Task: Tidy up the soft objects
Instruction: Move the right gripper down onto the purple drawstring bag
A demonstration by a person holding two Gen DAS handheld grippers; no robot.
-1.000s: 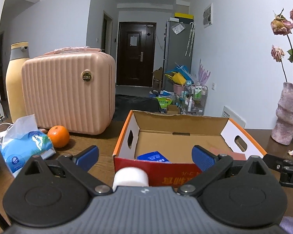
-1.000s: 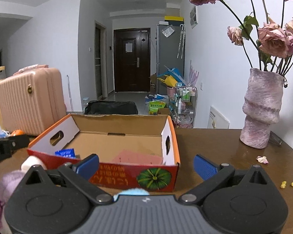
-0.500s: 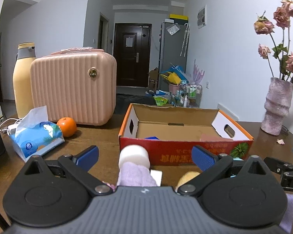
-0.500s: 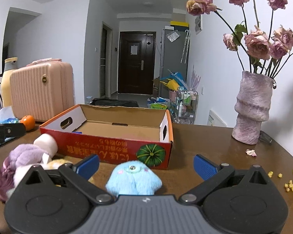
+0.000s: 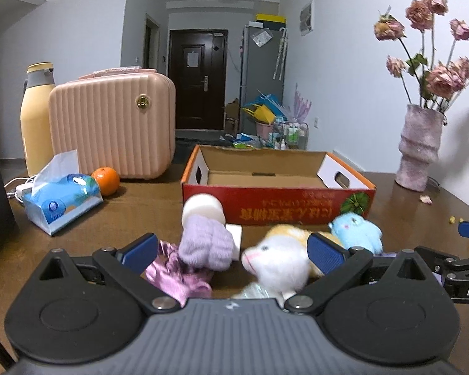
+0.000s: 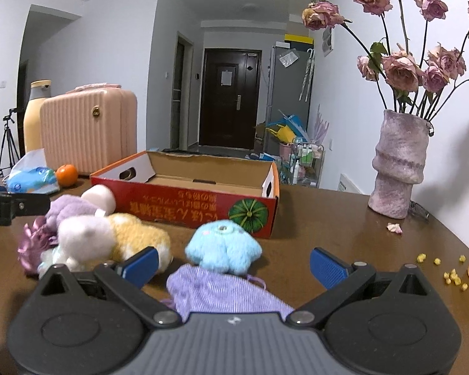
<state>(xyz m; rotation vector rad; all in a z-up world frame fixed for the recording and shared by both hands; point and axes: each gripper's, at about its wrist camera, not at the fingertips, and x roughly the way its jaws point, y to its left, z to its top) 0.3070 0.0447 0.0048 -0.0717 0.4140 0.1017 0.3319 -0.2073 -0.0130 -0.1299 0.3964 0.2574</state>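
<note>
Soft toys lie on the wooden table in front of a red cardboard box [image 5: 275, 211] [image 6: 184, 201]. A white and yellow plush cat [image 5: 278, 261] [image 6: 109, 240] and a lilac fluffy piece [image 5: 204, 242] [image 6: 68, 207] sit between the fingers of my open left gripper [image 5: 233, 251]. A white foam roll [image 5: 203, 207] [image 6: 100, 198] rests by the box. A shiny purple cloth [image 5: 172, 273] [image 6: 31, 247] lies at the left. A blue plush [image 5: 356, 231] [image 6: 223, 247] and a lilac knit cloth [image 6: 222, 290] lie between the fingers of my open right gripper [image 6: 233, 264].
A pink ribbed case [image 5: 112, 125], a yellow bottle [image 5: 36, 115], a tissue pack [image 5: 61, 197] and an orange [image 5: 105, 180] stand at the left. A vase of dried roses [image 6: 397, 162] stands at the right, with yellow crumbs [image 6: 447, 268] near it.
Both grippers have drawn back from the box and risen. The soft toys, hidden under the grippers before, now show between the fingers.
</note>
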